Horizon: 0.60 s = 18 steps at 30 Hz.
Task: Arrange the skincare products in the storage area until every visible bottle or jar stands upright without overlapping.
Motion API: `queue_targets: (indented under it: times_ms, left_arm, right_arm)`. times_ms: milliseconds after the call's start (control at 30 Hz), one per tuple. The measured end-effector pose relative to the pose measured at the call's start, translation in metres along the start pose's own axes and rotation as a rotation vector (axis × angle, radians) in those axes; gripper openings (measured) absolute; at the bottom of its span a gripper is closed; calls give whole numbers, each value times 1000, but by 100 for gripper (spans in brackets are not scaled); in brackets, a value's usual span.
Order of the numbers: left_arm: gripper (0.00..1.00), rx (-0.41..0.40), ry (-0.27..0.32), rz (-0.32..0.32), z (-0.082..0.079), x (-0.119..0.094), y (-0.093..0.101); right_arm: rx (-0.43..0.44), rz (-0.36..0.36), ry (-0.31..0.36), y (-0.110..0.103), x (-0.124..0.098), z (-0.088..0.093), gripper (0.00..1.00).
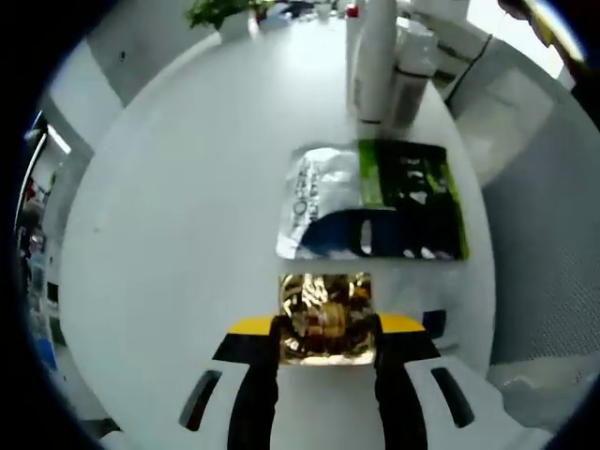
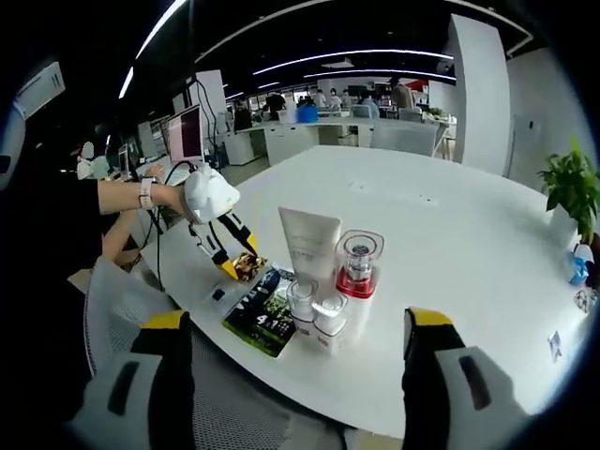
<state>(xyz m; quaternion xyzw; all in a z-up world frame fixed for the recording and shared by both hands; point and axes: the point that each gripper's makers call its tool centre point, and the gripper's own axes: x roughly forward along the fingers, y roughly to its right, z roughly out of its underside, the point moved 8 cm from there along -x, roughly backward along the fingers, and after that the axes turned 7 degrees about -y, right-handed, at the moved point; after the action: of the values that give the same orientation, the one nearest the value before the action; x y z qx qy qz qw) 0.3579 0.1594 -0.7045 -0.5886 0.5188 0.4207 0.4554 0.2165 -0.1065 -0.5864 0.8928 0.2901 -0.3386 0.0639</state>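
My left gripper (image 1: 326, 328) is shut on a crinkled gold foil sachet (image 1: 326, 314), held low over the white table (image 1: 187, 216). Just beyond it lie a silver-and-blue sachet (image 1: 319, 202) and a green-and-black sachet (image 1: 412, 197), flat and side by side. Further on stand a tall white tube (image 1: 375, 56) and small bottles (image 1: 412, 66). My right gripper (image 2: 298, 323) is wide open, facing the upright white tube (image 2: 309, 244), a red bottle with a clear cap (image 2: 359, 262) and two small clear-capped bottles (image 2: 302, 300). The left gripper (image 2: 230, 253), held by a gloved hand (image 2: 208, 192), carries the gold sachet (image 2: 248, 267).
The flat sachets (image 2: 267, 314) lie close to the table's near edge (image 2: 244, 361). A potted plant (image 2: 572, 187) and a small blue item (image 2: 578, 262) sit at the far right. A monitor (image 2: 186, 131) and desks stand behind. Bare tabletop (image 2: 450, 234) stretches beyond the bottles.
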Motion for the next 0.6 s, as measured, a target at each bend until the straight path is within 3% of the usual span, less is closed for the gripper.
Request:
queue_targets:
  times_ms: [200,533,600]
  left_arm:
    - [36,-33,19,32,-1,3,-1]
    - [37,-4,27,41,-2,6,-4]
    - [37,-37,30,66,-1,7,-6]
  right_arm:
    - [6,5,-1,2,0,1,94]
    - [4,8,-5,4,2,1,94]
    - [4,7,-9,4,2,1,94]
